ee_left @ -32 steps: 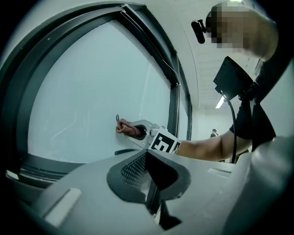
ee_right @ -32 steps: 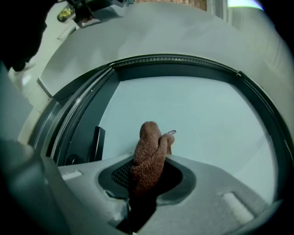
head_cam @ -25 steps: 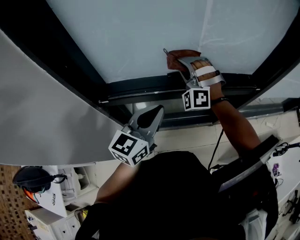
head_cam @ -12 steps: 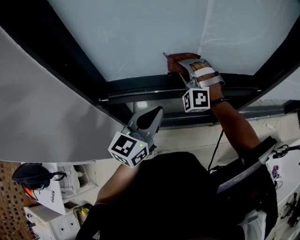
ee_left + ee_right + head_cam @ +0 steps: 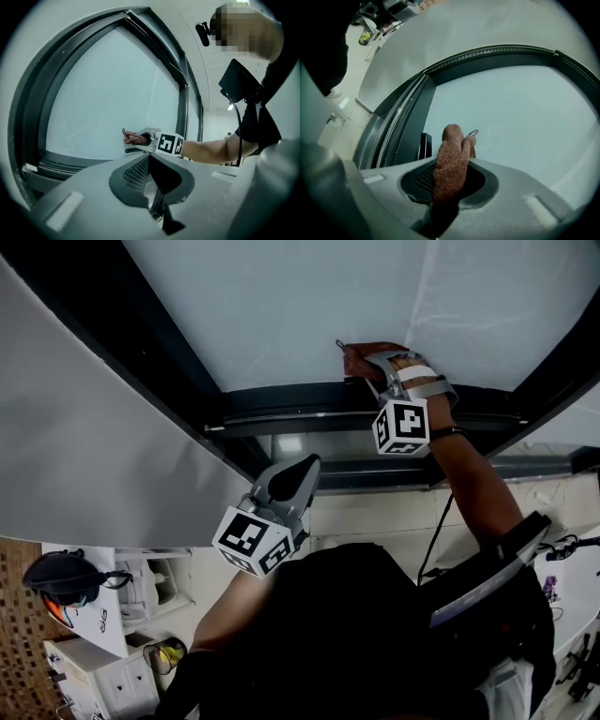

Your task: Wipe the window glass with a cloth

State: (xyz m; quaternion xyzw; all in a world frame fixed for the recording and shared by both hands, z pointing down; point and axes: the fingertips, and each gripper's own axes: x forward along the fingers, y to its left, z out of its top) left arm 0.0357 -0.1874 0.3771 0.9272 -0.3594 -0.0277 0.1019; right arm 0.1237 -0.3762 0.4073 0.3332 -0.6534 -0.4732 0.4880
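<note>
By the lower frame [image 5: 281, 415], cloth [image 5: 360, 359] against glass [image 5: 281, 306]

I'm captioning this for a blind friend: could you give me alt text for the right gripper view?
The right gripper has its jaws clamped on a reddish-brown cloth, whose bunched tip is held up to the pale window glass. A dark window frame curves along the glass's left and top edges, and a small wire loop sticks out beside the cloth's tip.
</note>
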